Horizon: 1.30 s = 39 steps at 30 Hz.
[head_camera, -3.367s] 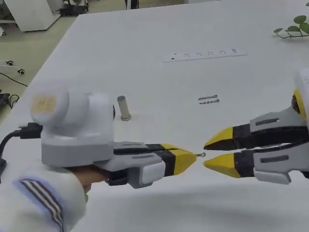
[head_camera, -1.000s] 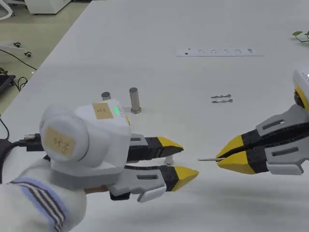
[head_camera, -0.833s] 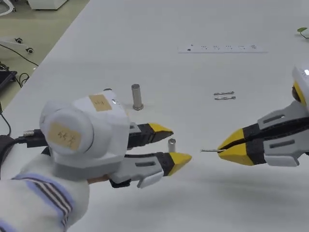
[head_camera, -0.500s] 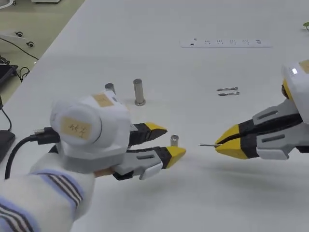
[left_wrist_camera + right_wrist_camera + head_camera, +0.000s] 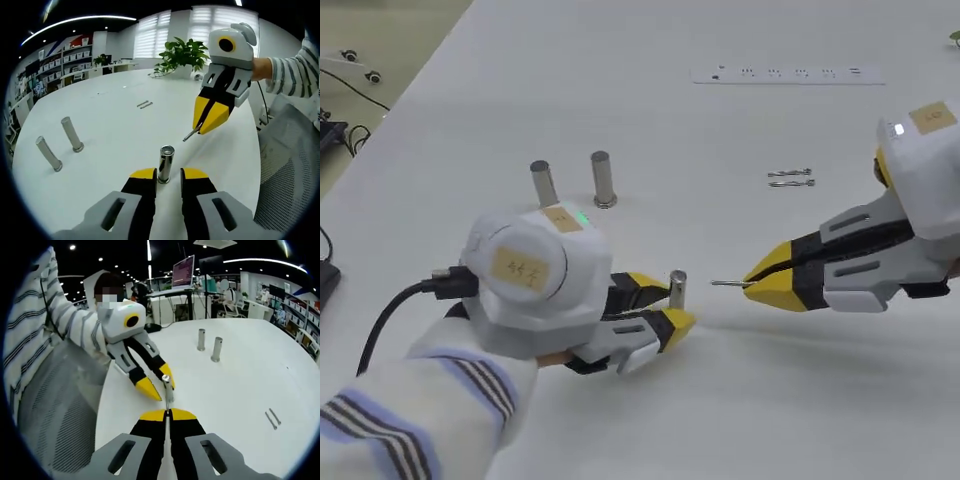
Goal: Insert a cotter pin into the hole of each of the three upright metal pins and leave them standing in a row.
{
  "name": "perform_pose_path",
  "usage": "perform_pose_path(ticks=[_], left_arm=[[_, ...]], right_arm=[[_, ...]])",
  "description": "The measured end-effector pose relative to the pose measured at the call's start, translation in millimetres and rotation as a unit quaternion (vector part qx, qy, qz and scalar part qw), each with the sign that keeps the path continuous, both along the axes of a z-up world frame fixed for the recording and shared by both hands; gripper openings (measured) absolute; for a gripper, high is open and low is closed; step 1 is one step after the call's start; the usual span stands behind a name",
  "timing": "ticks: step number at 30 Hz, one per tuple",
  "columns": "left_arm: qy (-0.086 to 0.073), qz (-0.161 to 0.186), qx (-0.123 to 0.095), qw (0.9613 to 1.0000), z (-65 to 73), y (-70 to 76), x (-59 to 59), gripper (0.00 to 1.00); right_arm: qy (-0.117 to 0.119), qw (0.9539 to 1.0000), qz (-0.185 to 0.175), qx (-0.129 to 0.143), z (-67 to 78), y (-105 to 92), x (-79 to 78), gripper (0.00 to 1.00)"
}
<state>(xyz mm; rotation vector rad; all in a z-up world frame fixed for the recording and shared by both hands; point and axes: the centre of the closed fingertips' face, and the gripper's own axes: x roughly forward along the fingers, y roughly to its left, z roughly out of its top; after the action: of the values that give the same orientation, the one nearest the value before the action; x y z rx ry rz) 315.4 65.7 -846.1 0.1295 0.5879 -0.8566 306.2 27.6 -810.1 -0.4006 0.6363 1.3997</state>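
A short upright metal pin [image 5: 677, 288] stands between the yellow tips of my left gripper [image 5: 676, 303], which is shut on its lower part; the left gripper view shows the pin [image 5: 165, 162] held there. My right gripper [image 5: 756, 283] is shut on a thin cotter pin [image 5: 728, 284]. The cotter pin lies level and points at the pin's top from a short gap. From the right gripper view, the cotter pin [image 5: 167, 412] lines up with the pin [image 5: 167, 385]. Two taller upright pins [image 5: 542, 182] [image 5: 601, 178] stand side by side farther back.
Two loose cotter pins [image 5: 790, 178] lie on the white table [image 5: 650, 100] to the right. A white power strip [image 5: 788, 74] lies at the far side. A potted plant [image 5: 182, 52] stands at the table's end. A person's striped sleeve [image 5: 430, 410] holds the left gripper.
My left gripper has moved up to the short pin and narrowed its jaws onto it. The right gripper has carried the cotter pin leftward, closer to the pin.
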Motion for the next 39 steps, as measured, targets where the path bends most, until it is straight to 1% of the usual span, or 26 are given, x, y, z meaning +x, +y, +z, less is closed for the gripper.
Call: perform_pose_path(ticks=[3, 6, 8, 11, 13, 14, 16, 25, 32, 39], left_arm=[[-0.004, 0.000, 0.006, 1.0000, -0.4, 0.6, 1.0, 0.14], [-0.007, 0.002, 0.003, 1.0000, 0.6, 0.3, 2.5, 0.12], [-0.007, 0.006, 0.005, 0.9999, 0.2, 1.2, 4.0, 0.12], [-0.008, 0.002, 0.004, 1.0000, 0.4, 0.2, 3.7, 0.11], [-0.013, 0.000, 0.008, 0.9999, 0.5, -0.5, 3.8, 0.09], [-0.013, 0.001, 0.009, 0.9999, 0.2, -0.5, 3.8, 0.08], [-0.007, -0.001, 0.004, 1.0000, 0.0, -1.9, 2.3, 0.08], [-0.011, -0.011, 0.016, 0.9997, -0.1, -3.0, 0.1, 0.08], [-0.013, -0.016, 0.018, 0.9996, -0.3, -2.8, 0.6, 0.08], [-0.013, -0.019, 0.020, 0.9995, -0.4, -2.7, 0.8, 0.07]], right_arm=[[0.000, 1.0000, 0.000, 0.000, -0.5, 2.3, 0.1, 0.03], [0.000, 1.0000, -0.001, 0.001, -0.7, 5.1, 0.4, 0.03], [0.000, 1.0000, -0.001, 0.002, -0.7, 6.8, 0.7, 0.03], [-0.001, 1.0000, -0.002, 0.003, -0.5, 8.6, 1.3, 0.03], [0.000, 1.0000, -0.003, 0.004, -0.1, 9.7, 1.7, 0.03], [0.001, 1.0000, -0.004, 0.005, 0.2, 10.2, 1.6, 0.03], [0.003, 1.0000, -0.003, 0.007, 1.1, 11.8, 0.8, 0.03], [0.004, 1.0000, 0.001, -0.004, -3.3, 14.0, -0.4, 0.03], [0.005, 0.9999, 0.003, -0.008, -5.0, 13.5, -1.1, 0.03], [0.002, 1.0000, 0.005, -0.007, -2.7, 15.8, -0.5, 0.03]])
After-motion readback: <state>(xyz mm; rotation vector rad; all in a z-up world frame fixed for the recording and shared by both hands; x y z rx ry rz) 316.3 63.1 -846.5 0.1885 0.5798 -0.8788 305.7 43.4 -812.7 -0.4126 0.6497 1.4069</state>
